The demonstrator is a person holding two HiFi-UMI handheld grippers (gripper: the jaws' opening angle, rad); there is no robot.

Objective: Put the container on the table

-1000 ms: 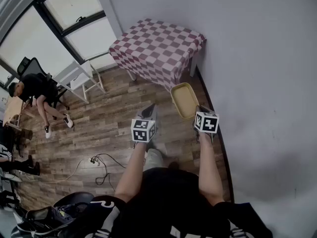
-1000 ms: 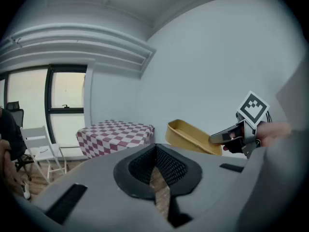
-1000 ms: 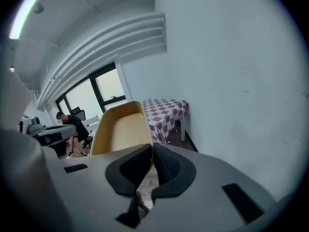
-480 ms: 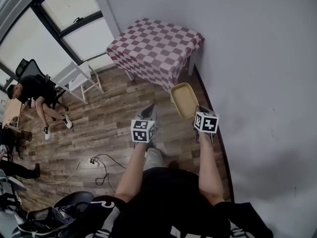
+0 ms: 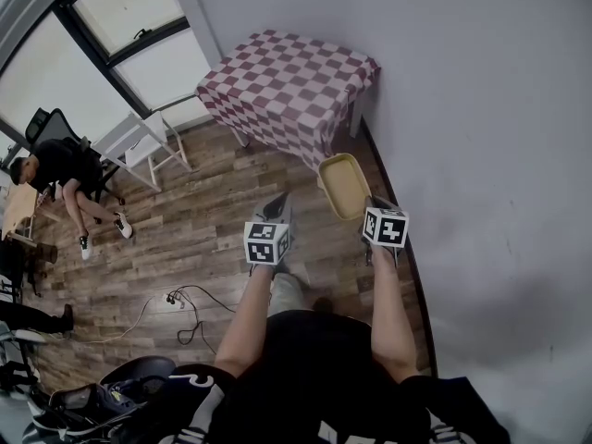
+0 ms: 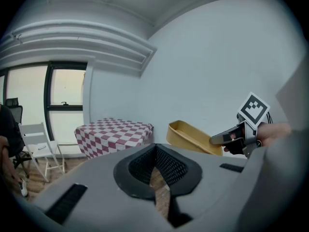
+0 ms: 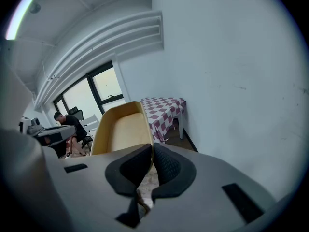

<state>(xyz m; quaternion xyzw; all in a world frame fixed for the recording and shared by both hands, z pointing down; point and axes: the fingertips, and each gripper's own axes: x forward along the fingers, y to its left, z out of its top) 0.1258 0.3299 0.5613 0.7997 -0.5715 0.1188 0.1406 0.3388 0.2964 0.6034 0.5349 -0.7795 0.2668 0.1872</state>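
Task status: not complete. I hold the shallow yellow-tan plastic container with rounded corners (image 5: 344, 185) in the air, short of the table draped in a red-and-white checked cloth (image 5: 291, 86).
Done so far: the container is picked up and gripped.
Left to do: I judge that I must carry it forward over the table, lower it onto the cloth and open the jaws.
Container position: near the table's closest corner, apart from it and, as seen from the head view, over the wooden floor (image 5: 194, 234) in front of it; nothing of it touches the cloth.
Right gripper (image 5: 368, 206): closed down on the container's near rim; the right gripper view shows the thin wall pinched between the two dark pads, with the tray body reaching out towards the table.
Left gripper (image 5: 277, 206): jaws drawn together at the tips, holding nothing; only floor shows through the slit behind them. It hangs beside the container, on the side away from the white wall (image 5: 481, 137).
Container appearance: elongated tray, low walls, rolled rim, smooth matt inside, empty.
Container attitude: gripped at one short end only, the rest unsupported; in the left gripper view it sits tilted.
Table top: checked cloth, no objects visible on it.
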